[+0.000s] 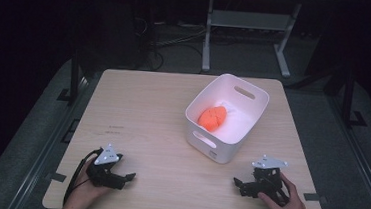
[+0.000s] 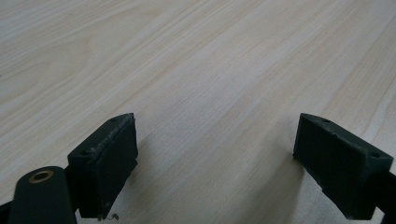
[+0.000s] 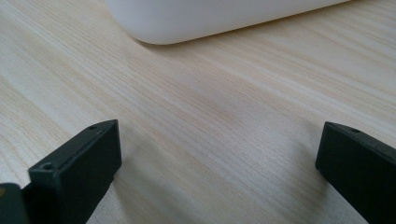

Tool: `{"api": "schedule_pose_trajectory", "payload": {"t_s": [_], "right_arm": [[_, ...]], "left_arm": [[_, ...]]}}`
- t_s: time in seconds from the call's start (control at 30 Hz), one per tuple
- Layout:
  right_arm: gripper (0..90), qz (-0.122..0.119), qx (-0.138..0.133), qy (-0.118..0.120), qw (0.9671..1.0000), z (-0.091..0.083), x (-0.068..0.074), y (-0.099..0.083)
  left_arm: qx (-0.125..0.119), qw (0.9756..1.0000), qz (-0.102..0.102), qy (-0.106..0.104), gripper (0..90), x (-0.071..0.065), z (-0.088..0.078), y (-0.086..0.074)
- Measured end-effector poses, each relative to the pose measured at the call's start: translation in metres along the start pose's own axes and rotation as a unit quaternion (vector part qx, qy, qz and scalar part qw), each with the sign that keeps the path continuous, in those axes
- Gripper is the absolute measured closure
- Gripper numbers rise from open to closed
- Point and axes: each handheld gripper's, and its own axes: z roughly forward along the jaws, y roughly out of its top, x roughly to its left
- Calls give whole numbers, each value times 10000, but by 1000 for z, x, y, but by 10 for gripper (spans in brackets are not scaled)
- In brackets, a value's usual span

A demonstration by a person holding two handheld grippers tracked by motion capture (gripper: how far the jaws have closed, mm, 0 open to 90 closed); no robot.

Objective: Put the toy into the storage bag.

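Observation:
A white plastic basket (image 1: 251, 95) stands right of centre on the wooden table (image 1: 143, 106). An orange object (image 1: 213, 117) lies inside it on the basket floor. My left gripper (image 1: 123, 178) rests near the front left edge, held by a hand, open with bare wood between its jaws (image 2: 215, 154). My right gripper (image 1: 240, 185) rests at the front right, just in front of the basket, also open and empty (image 3: 219, 163). The basket's rounded lower wall (image 3: 196, 21) is close ahead in the right gripper view.
Beyond the far edge of the table stand a white metal frame (image 1: 245, 24) and cables (image 1: 163, 42) on the dark floor. Bare wood spreads across the left half of the table.

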Motion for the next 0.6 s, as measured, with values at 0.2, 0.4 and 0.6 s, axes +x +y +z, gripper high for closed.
{"api": "schedule_pose_trajectory", "payload": {"t_s": [0.2, 0.4, 0.6], "right_arm": [[0, 0, 1, 0, 10000, 0, 0, 0], [0, 4, 14, 3, 10000, 0, 0, 0], [0, 2, 11, 2, 10000, 0, 0, 0]], "left_arm": [[6, 10000, -30, 17, 127, 0, 0, 0], [1, 10000, -53, 20, 128, 0, 0, -1], [1, 10000, -52, 20, 128, 0, 0, -1]]}}
